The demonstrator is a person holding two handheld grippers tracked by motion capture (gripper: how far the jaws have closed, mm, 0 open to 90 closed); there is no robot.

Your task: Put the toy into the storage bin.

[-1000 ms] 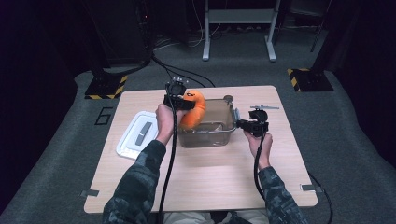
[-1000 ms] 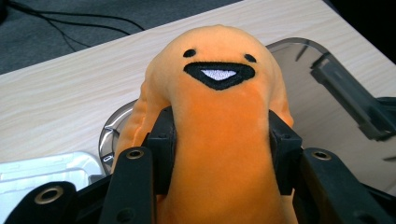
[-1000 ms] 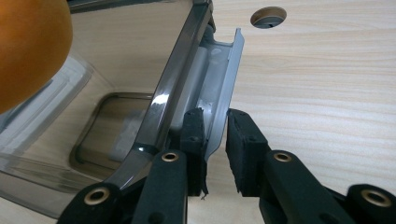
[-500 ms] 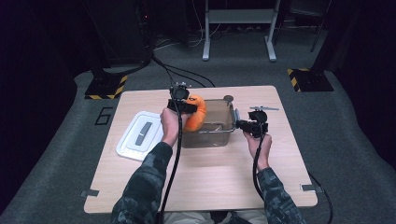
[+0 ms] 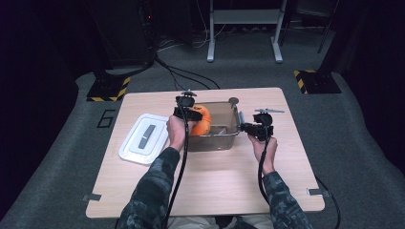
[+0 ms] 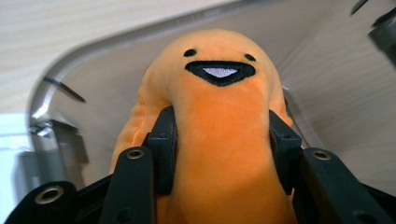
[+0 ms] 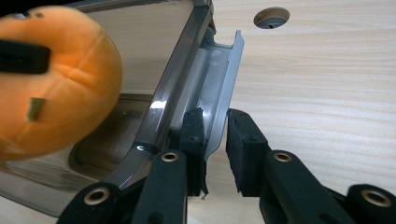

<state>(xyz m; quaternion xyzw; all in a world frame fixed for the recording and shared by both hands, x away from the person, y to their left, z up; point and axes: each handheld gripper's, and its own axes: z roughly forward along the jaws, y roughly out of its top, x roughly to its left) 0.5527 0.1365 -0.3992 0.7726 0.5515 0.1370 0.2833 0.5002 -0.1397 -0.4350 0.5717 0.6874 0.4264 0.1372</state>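
A soft orange plush toy with a stitched black smile (image 6: 219, 126) is clamped between the jaws of the left gripper (image 5: 187, 110), pads pressed into both sides of its body. In the high view the toy (image 5: 202, 120) is seen at the centre of the frame, over the left end of a clear rectangular plastic tub (image 5: 224, 138) on the light wooden table (image 5: 210, 186). The right gripper (image 7: 215, 140) is seen at the lower centre of its own view, jaws nearly closed about the tub's grey side handle flap (image 7: 223, 88); the left pad is touching it, a narrow gap is left at the right pad. A white rectangular lid with a grey grip (image 5: 143, 138) is lying left of the tub, apart from it
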